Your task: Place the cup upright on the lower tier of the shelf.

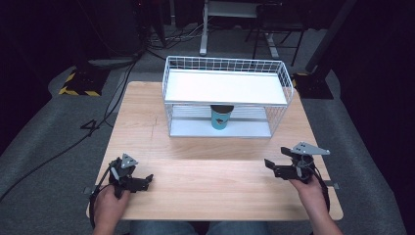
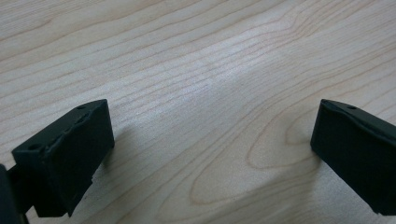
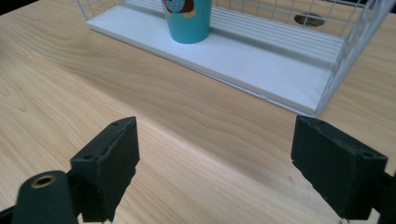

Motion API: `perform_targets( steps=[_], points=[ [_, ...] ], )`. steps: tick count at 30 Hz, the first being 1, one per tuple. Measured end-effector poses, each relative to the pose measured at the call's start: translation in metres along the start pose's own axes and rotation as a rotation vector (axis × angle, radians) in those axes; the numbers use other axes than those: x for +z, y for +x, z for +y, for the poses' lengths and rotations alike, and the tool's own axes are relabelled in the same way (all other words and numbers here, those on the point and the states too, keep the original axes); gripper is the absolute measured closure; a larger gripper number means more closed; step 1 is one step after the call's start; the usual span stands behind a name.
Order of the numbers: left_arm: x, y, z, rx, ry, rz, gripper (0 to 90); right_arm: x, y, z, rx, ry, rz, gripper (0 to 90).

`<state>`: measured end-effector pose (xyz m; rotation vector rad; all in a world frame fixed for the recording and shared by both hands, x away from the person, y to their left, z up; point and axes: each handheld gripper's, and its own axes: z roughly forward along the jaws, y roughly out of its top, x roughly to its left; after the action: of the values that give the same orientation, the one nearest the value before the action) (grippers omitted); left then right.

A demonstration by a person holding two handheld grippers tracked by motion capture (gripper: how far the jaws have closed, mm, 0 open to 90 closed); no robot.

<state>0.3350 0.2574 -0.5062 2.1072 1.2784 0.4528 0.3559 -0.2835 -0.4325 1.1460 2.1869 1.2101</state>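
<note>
A teal paper cup [image 1: 221, 118] with a printed figure stands upright on the lower white shelf of a white wire rack [image 1: 226, 87], under its upper shelf. In the right gripper view the cup [image 3: 187, 17] sits ahead and slightly left, cut off at the top. My left gripper [image 1: 147, 180] rests low over the near left of the wooden table [image 1: 210, 181], open, with bare wood between its jaws [image 2: 212, 140]. My right gripper [image 1: 275, 164] hovers at the near right, open and pointing toward the rack, nothing between its jaws [image 3: 215, 154].
The rack stands at the table's far middle, its front side open. Beyond the table lie grey floor, cables [image 1: 103, 117], a yellow-black striped block [image 1: 80, 83] and desk legs [image 1: 203, 39]. Broad bare wood lies between the grippers and the rack.
</note>
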Motion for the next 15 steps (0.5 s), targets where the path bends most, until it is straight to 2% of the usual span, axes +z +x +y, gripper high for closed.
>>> perform_targets(
  steps=[2,4,12,15],
  points=[
    [0.0,0.0,0.0,0.0,0.0,0.0,0.0,-0.001,-0.002,-0.008,-0.001,0.001,-0.009,15.8],
    [0.0,0.0,0.0,0.0,0.0,0.0,0.0,-0.002,-0.005,-0.019,-0.015,0.027,-0.012,15.8],
    [0.0,0.0,0.0,0.0,0.0,0.0,0.0,-0.002,-0.012,-0.037,-0.017,0.09,-0.02,15.8],
    [0.0,0.0,0.0,0.0,0.0,0.0,0.0,0.001,-0.018,-0.046,-0.007,0.133,-0.031,15.8]
  ],
)
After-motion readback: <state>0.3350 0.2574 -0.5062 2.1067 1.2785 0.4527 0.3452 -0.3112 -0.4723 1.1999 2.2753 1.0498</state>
